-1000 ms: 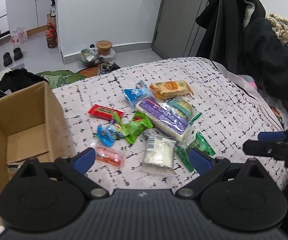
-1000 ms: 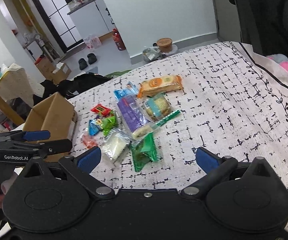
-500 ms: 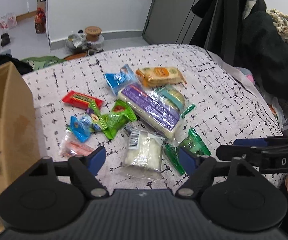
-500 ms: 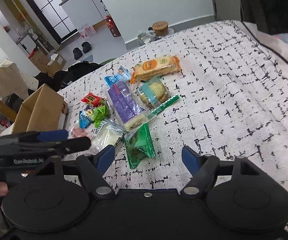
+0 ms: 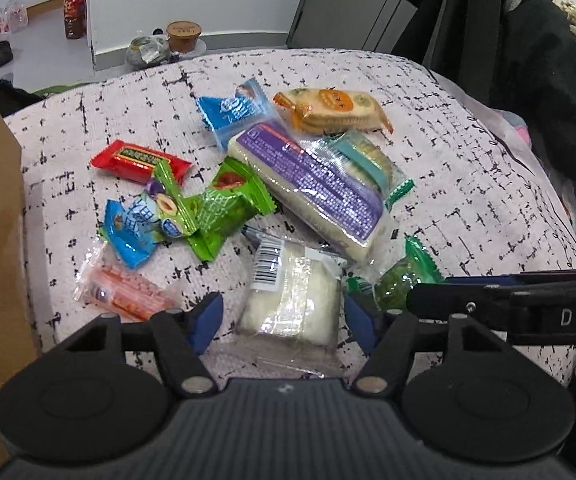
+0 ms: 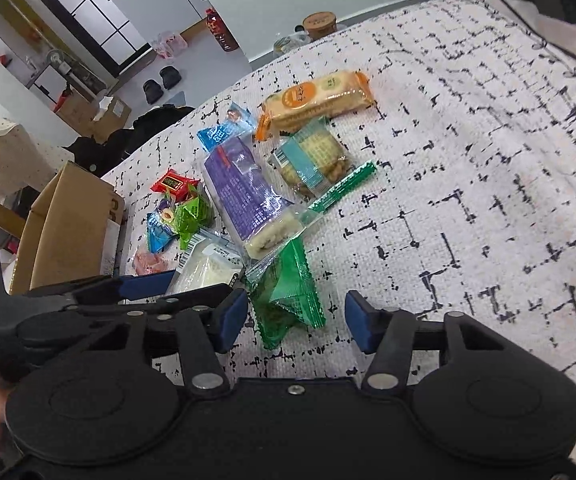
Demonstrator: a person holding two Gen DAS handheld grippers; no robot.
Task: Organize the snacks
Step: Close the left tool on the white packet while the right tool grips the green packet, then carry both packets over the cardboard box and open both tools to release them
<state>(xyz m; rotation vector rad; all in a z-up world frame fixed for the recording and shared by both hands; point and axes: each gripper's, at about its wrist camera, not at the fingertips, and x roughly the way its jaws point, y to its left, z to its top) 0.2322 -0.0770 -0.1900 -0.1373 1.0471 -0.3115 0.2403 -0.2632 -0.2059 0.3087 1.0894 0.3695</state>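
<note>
Patterned bedspread [image 5: 468, 184] fills both views. Left gripper [image 5: 284, 320] straddles the white pack [image 5: 288, 296], right gripper [image 6: 294, 322] the green pack [image 6: 288, 296]; both jaws, just closing, remain unclenched.

Even indoor light, soft shadows, glare on plastic wrappers [image 5: 288, 288], fisheye-bent edges, slight blur

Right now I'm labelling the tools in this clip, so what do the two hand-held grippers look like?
Both look alike. The left hand-held gripper has a black ribbed body, two round black discs, black linkage arms with silver pivots and blue finger pads. The right hand-held gripper matches, with a smooth black body. White lettering "DAS" marks its side in the left wrist view.
</note>
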